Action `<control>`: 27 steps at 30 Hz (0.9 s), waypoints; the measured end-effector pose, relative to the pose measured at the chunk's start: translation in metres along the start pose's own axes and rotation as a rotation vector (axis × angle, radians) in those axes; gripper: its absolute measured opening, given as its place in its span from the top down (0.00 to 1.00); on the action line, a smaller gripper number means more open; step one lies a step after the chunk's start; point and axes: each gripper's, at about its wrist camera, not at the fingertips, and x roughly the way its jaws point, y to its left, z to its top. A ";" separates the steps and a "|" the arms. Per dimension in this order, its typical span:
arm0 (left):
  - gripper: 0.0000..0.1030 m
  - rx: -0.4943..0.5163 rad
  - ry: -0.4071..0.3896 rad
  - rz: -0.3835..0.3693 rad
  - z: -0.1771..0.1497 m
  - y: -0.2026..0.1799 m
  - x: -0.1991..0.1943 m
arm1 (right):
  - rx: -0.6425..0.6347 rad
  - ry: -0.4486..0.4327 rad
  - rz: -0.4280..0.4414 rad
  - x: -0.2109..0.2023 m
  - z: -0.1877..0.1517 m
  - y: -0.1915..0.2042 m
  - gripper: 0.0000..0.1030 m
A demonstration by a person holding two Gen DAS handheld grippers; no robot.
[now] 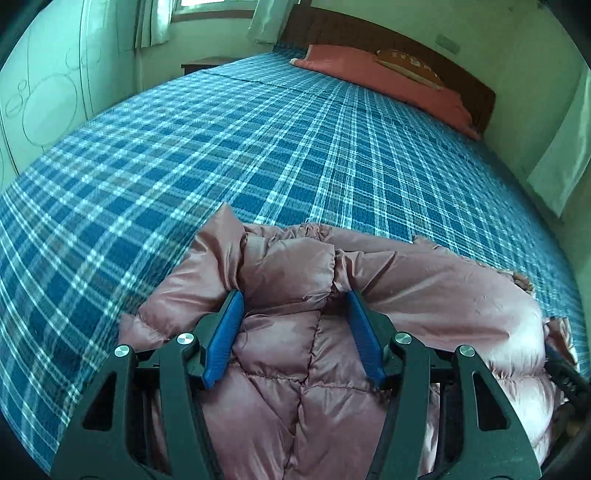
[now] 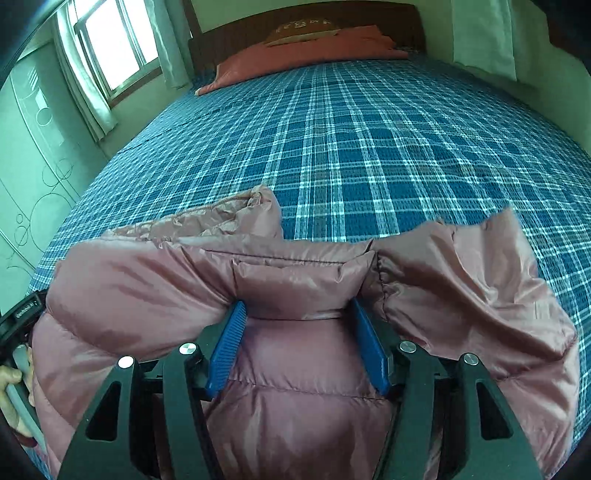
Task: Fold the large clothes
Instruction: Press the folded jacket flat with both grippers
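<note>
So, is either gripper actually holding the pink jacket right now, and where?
Neither seems to grip: the left gripper and right gripper both stand open, with the pink jacket bulging loose between them.

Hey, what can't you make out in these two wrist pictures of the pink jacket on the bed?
- Pink jacket: lower part, both views, cut off by the bottom edge and hidden behind the gripper frames.
- Grip of the left gripper and the right gripper: fabric bulges between the pads; contact unclear.
- Pillow: print too small.
</note>
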 end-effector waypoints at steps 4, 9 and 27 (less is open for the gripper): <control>0.45 -0.029 -0.026 -0.074 0.009 0.006 -0.017 | 0.025 -0.032 0.016 -0.019 0.011 -0.011 0.43; 0.44 -0.128 0.019 -0.093 0.016 0.032 -0.001 | 0.083 -0.039 -0.095 -0.031 0.017 -0.056 0.43; 0.37 -0.068 0.028 -0.055 0.015 0.024 0.026 | 0.202 -0.049 -0.020 -0.016 -0.011 -0.108 0.40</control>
